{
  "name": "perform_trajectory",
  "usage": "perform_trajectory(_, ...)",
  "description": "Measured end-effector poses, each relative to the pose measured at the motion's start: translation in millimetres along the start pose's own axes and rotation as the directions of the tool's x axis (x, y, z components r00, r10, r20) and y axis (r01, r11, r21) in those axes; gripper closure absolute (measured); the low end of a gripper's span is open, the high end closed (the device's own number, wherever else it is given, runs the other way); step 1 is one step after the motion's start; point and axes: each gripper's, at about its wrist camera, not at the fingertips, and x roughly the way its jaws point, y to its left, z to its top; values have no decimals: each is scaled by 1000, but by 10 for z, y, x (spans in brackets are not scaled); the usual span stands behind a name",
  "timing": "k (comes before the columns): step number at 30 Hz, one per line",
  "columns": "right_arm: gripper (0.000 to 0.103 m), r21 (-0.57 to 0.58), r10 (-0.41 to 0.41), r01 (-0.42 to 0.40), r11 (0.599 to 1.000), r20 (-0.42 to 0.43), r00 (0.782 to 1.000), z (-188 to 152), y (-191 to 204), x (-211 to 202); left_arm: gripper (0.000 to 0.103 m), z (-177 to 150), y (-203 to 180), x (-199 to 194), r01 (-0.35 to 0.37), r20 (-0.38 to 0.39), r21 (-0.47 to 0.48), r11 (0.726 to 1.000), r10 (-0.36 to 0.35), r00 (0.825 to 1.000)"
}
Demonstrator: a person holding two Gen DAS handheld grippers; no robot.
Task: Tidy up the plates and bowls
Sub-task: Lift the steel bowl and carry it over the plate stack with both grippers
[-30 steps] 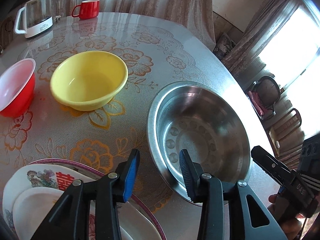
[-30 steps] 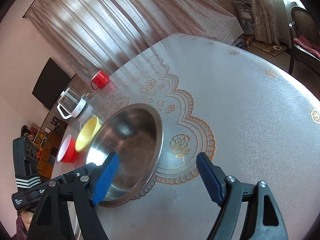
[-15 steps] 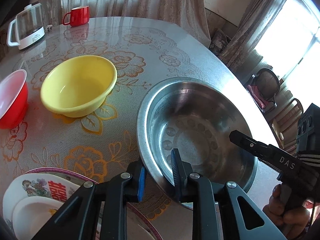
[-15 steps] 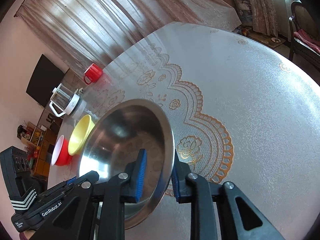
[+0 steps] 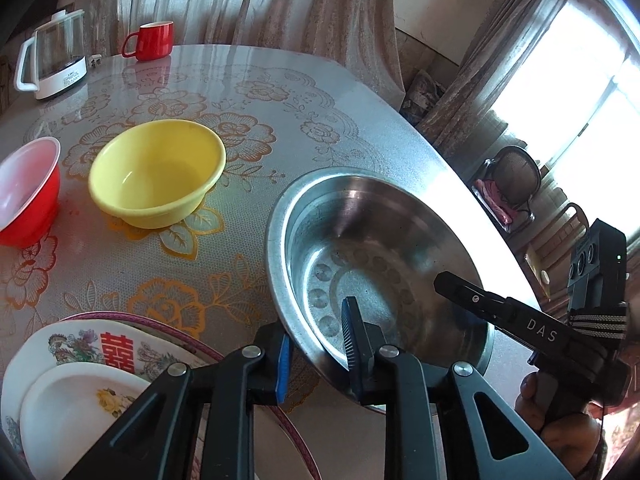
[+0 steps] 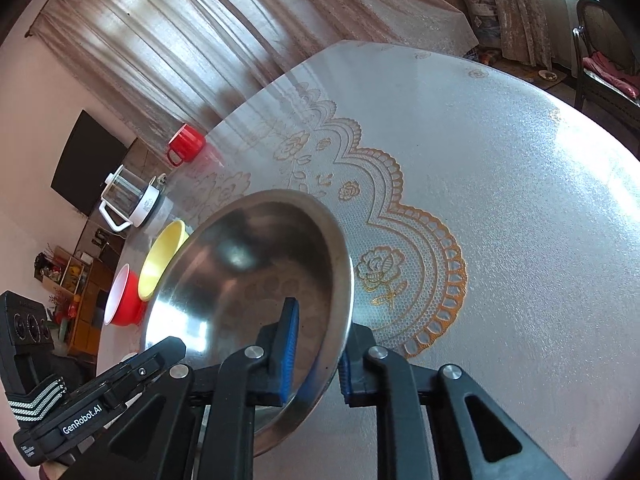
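steel basin [image 5: 384, 240] rim between both hand-held grippers

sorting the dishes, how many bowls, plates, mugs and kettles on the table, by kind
bowls: 3 – steel bowl, yellow bowl, red bowl
plates: 2 – large plate, small plate stacked on it
mugs: 1 – red mug
kettles: 1 – kettle
total: 7

A red mug [image 5: 152, 40] and glass kettle [image 5: 54, 60] stand near the table's [image 5: 280, 92] far edge.
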Motion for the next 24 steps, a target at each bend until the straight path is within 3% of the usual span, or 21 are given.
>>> perform_trajectory(14, 87, -67, 23, -18, 998, 81, 996, -196, 268, -442, 79, -162, 53, -519, 34, 90, 13, 999, -35, 995)
perform_trajectory(24, 87, -166, 152, -141, 976, 56, 987, -357, 846, -599, 80, -319, 559, -1167, 46, 172, -75, 996, -32, 984)
